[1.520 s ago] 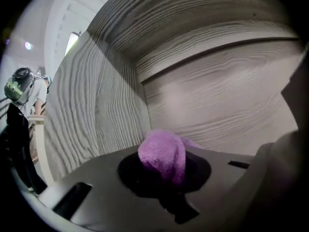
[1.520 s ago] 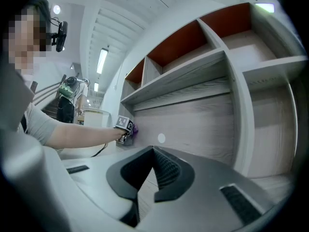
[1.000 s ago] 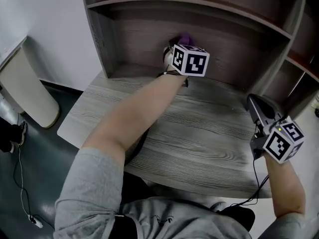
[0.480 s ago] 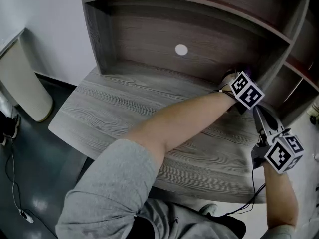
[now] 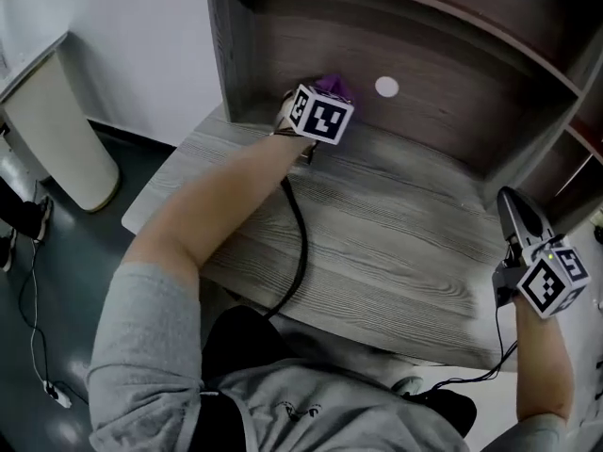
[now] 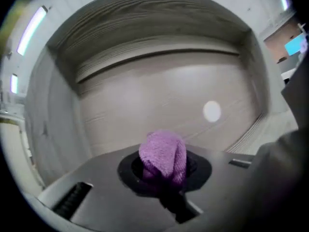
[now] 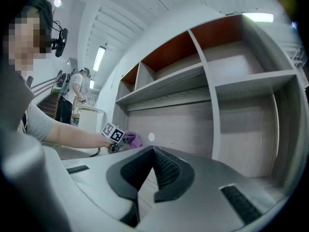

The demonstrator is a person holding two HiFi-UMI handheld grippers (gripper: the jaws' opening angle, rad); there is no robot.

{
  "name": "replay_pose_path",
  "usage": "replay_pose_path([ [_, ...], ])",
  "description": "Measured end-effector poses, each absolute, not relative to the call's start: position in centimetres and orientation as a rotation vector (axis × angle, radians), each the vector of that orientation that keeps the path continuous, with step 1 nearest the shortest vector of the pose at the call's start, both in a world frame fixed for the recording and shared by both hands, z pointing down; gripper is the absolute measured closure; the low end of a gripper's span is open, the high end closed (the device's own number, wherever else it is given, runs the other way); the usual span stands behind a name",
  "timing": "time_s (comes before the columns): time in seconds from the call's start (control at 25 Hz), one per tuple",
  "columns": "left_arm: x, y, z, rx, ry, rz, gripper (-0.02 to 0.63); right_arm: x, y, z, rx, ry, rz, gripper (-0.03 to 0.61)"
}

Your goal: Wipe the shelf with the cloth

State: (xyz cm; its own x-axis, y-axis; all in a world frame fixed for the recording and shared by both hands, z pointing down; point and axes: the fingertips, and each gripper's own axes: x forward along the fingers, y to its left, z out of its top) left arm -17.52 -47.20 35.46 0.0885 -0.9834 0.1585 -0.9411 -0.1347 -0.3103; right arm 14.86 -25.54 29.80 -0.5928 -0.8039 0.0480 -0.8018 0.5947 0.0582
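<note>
The purple cloth (image 5: 332,85) is bunched at the tip of my left gripper (image 5: 320,97), which is shut on it. It is low against the grey wooden back panel (image 5: 443,111) of the shelf, near its left wall. In the left gripper view the cloth (image 6: 164,153) bulges out from between the jaws of that gripper (image 6: 166,175). My right gripper (image 5: 516,210) hovers over the desk's right front part, shut, with nothing in it. In the right gripper view its jaws (image 7: 152,163) meet at the tip, and the cloth (image 7: 133,139) shows far off to the left.
A white round spot (image 5: 386,87) marks the back panel. A black cable (image 5: 300,252) trails from the left gripper over the desk's front edge. Side compartments (image 5: 575,158) stand at the right. A pale bin (image 5: 57,130) stands on the floor at the left.
My left gripper, with the cloth, swept from the shelf's right end back to its left side. The right gripper has stayed almost where it was.
</note>
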Motion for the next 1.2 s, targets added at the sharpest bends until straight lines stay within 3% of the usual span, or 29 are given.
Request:
replay_pose_path([
  [0.12, -28.4, -46.7, 37.5, -2.121, 2.294, -0.521, 0.545, 13.2, -26.0, 29.8, 1.361, -2.756, -0.044, 0.565],
  [0.24, -33.1, -47.0, 37.9, -2.04, 2.461, -0.529, 0.543, 12.6, -26.7, 30.1, 1.37, -2.758, -0.023, 0.565],
  [0.48, -34.6, -49.1, 41.0, -2.049, 2.572, -0.84, 0.544, 14.0, -26.9, 30.6, 1.412, -2.739, -0.013, 0.565],
  [0.72, -34.1, -49.9, 41.6, -1.976, 2.627, -0.94, 0.554, 17.1, -26.3, 30.2, 1.458, -2.718, -0.019, 0.565],
  [0.96, -23.0, -49.6, 41.7, -2.189, 2.398, -1.0, 0.554, 21.0, -26.0, 29.8, 1.496, -2.724, -0.011, 0.565],
  [1.2, 0.9, -48.0, 42.9, -2.69, 1.875, -0.996, 0.549, 25.1, -25.6, 29.8, 1.554, -2.709, -0.034, 0.565],
])
